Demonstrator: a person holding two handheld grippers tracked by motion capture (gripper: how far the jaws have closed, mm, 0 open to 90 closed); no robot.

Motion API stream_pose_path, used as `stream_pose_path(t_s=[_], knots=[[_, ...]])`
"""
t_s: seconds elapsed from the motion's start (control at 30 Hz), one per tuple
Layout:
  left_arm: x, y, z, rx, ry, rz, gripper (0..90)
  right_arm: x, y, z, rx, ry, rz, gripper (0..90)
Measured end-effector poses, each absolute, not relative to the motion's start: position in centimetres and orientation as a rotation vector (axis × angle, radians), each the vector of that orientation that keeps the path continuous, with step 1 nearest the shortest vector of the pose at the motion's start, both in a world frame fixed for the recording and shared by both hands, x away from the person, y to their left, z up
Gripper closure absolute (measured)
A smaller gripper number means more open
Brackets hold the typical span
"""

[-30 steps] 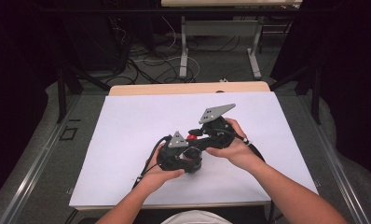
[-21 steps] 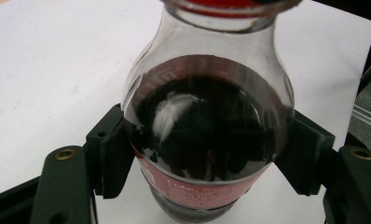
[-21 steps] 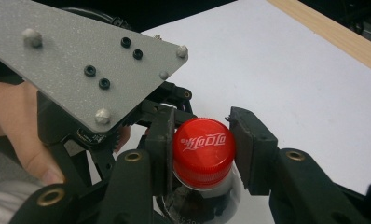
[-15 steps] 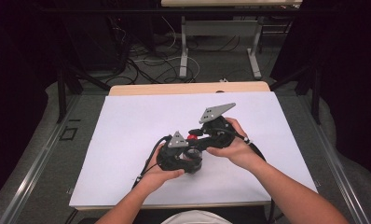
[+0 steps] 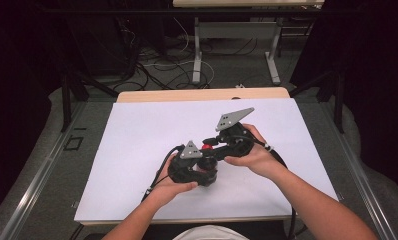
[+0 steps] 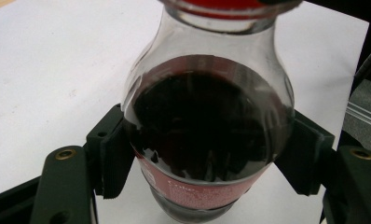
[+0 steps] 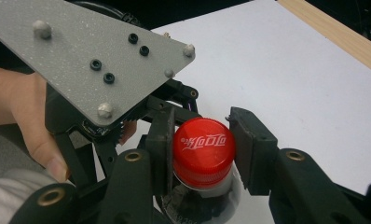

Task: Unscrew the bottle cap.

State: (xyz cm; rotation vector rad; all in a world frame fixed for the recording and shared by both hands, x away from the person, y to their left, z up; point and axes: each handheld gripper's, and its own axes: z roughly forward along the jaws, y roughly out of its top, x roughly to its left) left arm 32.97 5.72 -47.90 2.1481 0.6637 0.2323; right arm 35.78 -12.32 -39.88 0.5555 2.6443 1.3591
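White desk (image 5: 137,150), both hands close together: left gripper (image 6: 207,154) fingers clamp the cola bottle (image 6: 207,140) by its body, right gripper (image 7: 200,149) fingers pinch its red cap (image 7: 203,151). Uneven twisting could make smooth plastic slip, spilling cola.

Right gripper (image 7: 203,154) jaws clamped on bottle's red cap (image 7: 203,151), left gripper (image 7: 88,65) beside, white table (image 7: 291,70)
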Motion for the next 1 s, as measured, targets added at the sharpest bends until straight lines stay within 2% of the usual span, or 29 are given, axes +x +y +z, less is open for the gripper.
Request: stream_pose_path(t_s=[0.8, 1.0], knots=[[32.9, 5.8, -47.6, 2.168, 0.629, 0.196, 30.2, 36.2, -12.9, -39.7, 0.491, 2.691, 1.395, 61.7], [32.9, 5.6, -47.5, 2.134, 0.7, 0.271, 30.3, 34.9, -11.9, -39.5, 0.639, 2.55, 1.348, 61.6]])
